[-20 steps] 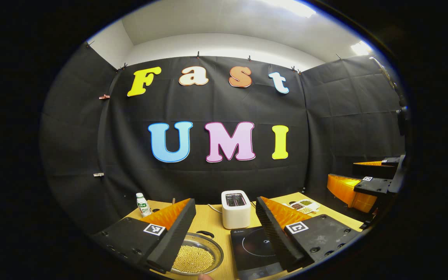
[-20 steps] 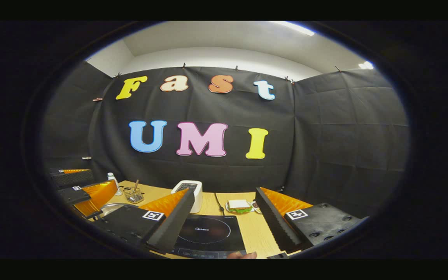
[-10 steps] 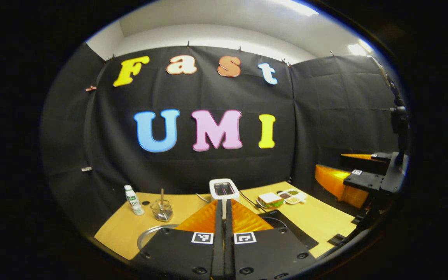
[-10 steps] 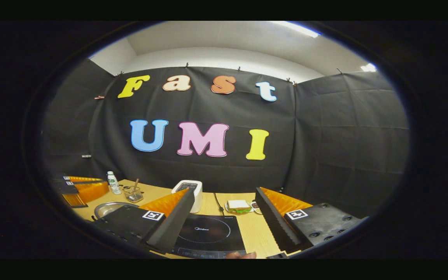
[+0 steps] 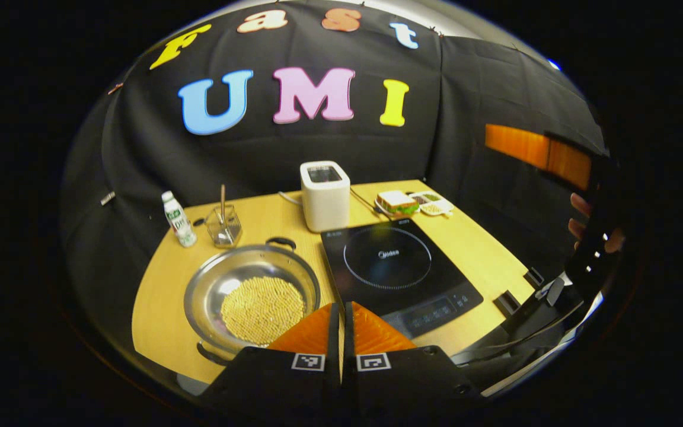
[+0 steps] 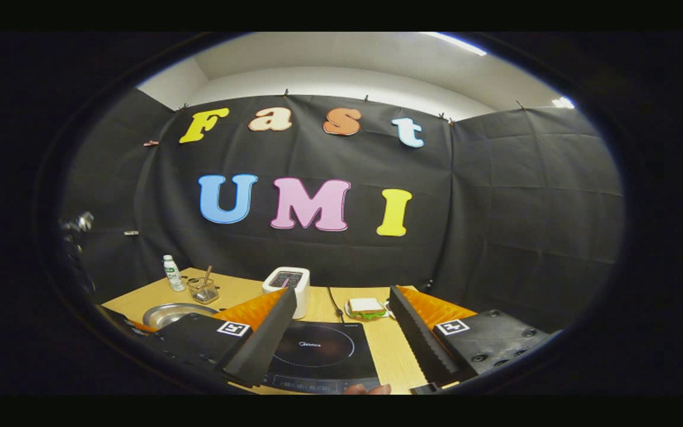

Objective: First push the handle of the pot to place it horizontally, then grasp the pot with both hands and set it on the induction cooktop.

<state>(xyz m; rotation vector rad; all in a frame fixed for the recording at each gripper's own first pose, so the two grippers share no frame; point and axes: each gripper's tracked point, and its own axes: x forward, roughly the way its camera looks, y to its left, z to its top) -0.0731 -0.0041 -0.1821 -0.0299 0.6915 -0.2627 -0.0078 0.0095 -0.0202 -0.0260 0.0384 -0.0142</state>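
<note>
In the left gripper view a steel pot (image 5: 252, 296) holding yellow grains sits on the wooden table (image 5: 163, 302), left of the black induction cooktop (image 5: 398, 267). One pot handle (image 5: 282, 242) points to the far side, the other (image 5: 211, 354) toward the near edge. My left gripper (image 5: 341, 307) is shut with nothing in it, high above the table's near edge between pot and cooktop. The right gripper (image 5: 546, 151) shows at the far right, held by a hand (image 5: 578, 216). In the right gripper view my right gripper (image 6: 341, 292) is open above the cooktop (image 6: 318, 353), with the pot (image 6: 169, 313) to its left.
A white toaster (image 5: 325, 196) stands behind the cooktop with its cable. A sandwich plate (image 5: 398, 203) and small dishes (image 5: 433, 204) lie at the back right. A small bottle (image 5: 176, 219) and a glass holder with a stick (image 5: 223, 225) stand behind the pot.
My left gripper went from open to shut, then rose and tipped down so that it looks over the whole table. The right gripper has barely moved.
</note>
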